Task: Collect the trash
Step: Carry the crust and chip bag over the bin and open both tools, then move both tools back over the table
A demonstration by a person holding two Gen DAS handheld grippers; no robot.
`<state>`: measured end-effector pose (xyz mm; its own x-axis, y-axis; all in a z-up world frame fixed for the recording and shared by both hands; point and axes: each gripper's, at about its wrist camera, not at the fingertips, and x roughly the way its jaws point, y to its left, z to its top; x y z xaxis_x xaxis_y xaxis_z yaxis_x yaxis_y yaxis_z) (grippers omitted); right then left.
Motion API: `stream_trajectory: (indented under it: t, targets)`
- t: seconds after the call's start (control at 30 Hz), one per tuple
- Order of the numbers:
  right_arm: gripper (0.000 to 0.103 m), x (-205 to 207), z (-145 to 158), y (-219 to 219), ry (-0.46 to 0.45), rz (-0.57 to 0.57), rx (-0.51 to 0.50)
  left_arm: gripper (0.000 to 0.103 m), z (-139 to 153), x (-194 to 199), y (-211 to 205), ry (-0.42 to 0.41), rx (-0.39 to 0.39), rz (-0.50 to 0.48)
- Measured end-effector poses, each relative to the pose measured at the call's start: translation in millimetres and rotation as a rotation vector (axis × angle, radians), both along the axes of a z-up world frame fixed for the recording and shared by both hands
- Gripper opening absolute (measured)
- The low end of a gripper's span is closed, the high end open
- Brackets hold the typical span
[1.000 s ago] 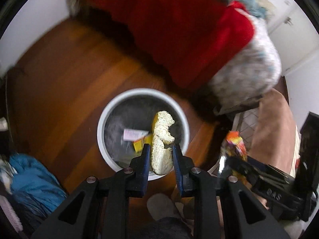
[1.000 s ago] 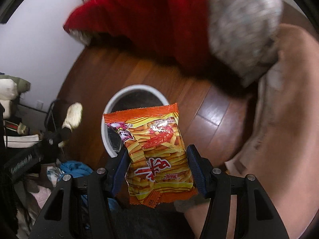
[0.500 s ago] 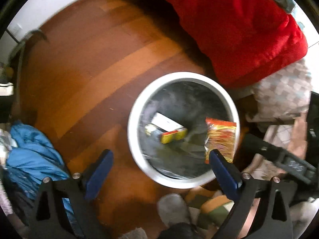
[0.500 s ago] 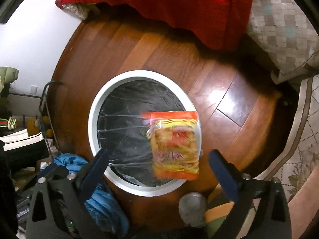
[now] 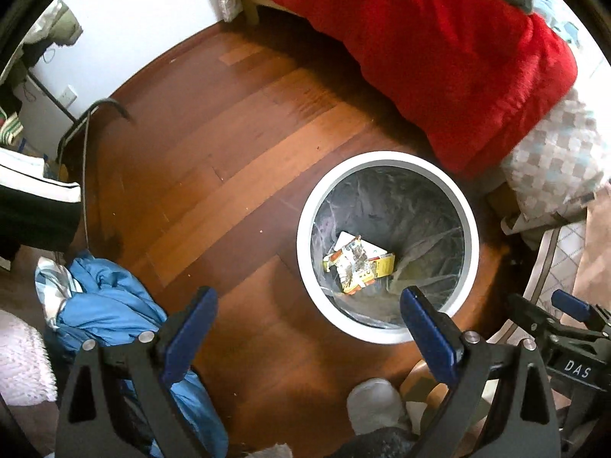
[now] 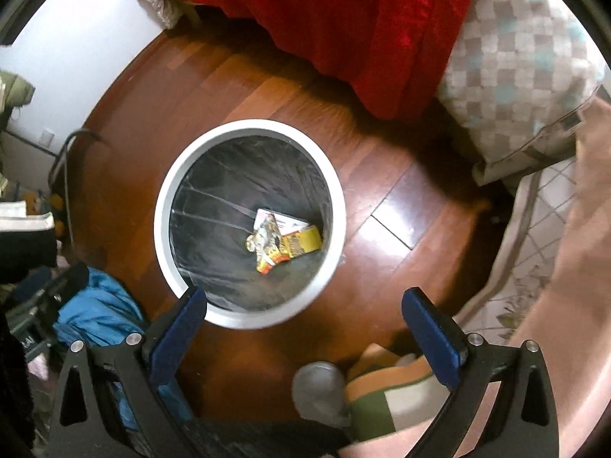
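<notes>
A round white trash bin (image 5: 382, 157) with a dark liner stands on the wooden floor; it also shows in the right wrist view (image 6: 164, 206). At its bottom lies a heap of trash (image 5: 357, 263), with the orange snack bag (image 6: 273, 248) on top of a white card and a yellow wrapper. My left gripper (image 5: 307, 305) is open and empty, above the floor just left of the bin. My right gripper (image 6: 303, 305) is open and empty above the bin's near rim. The right gripper also shows in the left wrist view (image 5: 565, 313).
A bed with a red blanket (image 5: 450, 49) and a checkered sheet (image 6: 515, 57) lies beyond the bin. A blue garment (image 5: 110, 305) lies on the floor at the left. A black metal rack (image 5: 88, 122) stands by the white wall. A patterned rug (image 6: 534, 252) lies at the right. My slippered feet (image 6: 320, 385) are below.
Both grippers opened: the left let go of the bread piece, the right of the snack bag. Both dropped into the bin. The grippers have risen higher above the bin.
</notes>
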<state>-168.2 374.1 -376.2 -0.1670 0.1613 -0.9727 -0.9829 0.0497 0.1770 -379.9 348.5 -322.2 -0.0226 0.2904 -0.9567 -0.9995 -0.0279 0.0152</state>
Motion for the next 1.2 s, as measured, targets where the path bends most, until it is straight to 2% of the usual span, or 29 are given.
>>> stream_trajectory:
  t: [0.37,0.6,0.77,0.87,1.0,1.1,1.2]
  targets:
    - [0.103,2,44,-25,-0.012,-0.009,0.046,0.098,42,3,-22,0.002,0.066,-0.033]
    - [0.103,11,101,-49,0.021,-0.026,0.131,0.098,93,9,-45,-0.006,0.144,-0.069]
    - [0.103,29,154,-75,0.114,-0.069,0.207,0.098,136,24,-67,0.01,0.208,-0.078]
    - [0.103,48,185,-97,0.164,-0.114,0.254,0.098,165,41,-84,-0.018,0.274,-0.113]
    - [0.103,99,229,-140,0.222,-0.22,0.329,0.098,190,78,-101,-0.048,0.323,-0.165]
    - [0.103,149,249,-178,0.211,-0.317,0.362,0.098,196,125,-117,-0.067,0.344,-0.237]
    - [0.103,212,256,-220,0.161,-0.427,0.359,0.098,190,183,-133,-0.085,0.326,-0.329]
